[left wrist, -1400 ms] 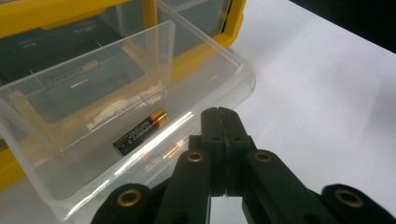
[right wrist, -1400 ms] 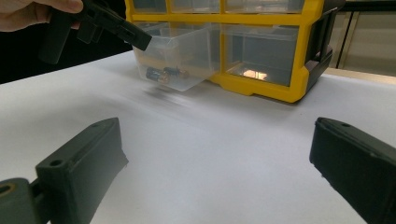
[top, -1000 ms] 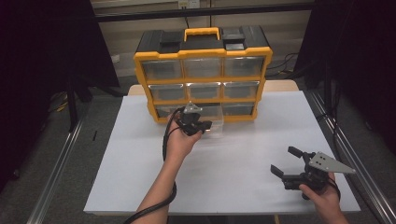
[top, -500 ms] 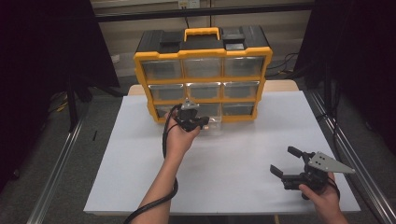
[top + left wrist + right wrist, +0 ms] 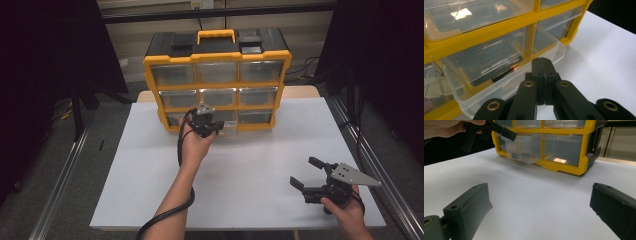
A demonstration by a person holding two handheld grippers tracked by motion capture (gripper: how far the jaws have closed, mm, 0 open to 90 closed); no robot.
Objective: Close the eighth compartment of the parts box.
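The clear plastic drawer [image 5: 506, 75] sits in the bottom row's middle slot of the yellow organizer [image 5: 218, 56], at the table's twelve o'clock, pulled partly out, level, holding a battery [image 5: 505, 73].

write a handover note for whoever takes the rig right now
Left gripper: jaws shut, empty, tips at the front lip of the drawer.
Right gripper: jaws open, empty, held low over the white table at the right, away from the organizer.
Things: the bottom-middle drawer is pulled partway out; a battery lies inside. The other drawers look shut.
Done: drawer partly open.
Left: probably either take the battery out or push the drawer shut; I can't tell which.
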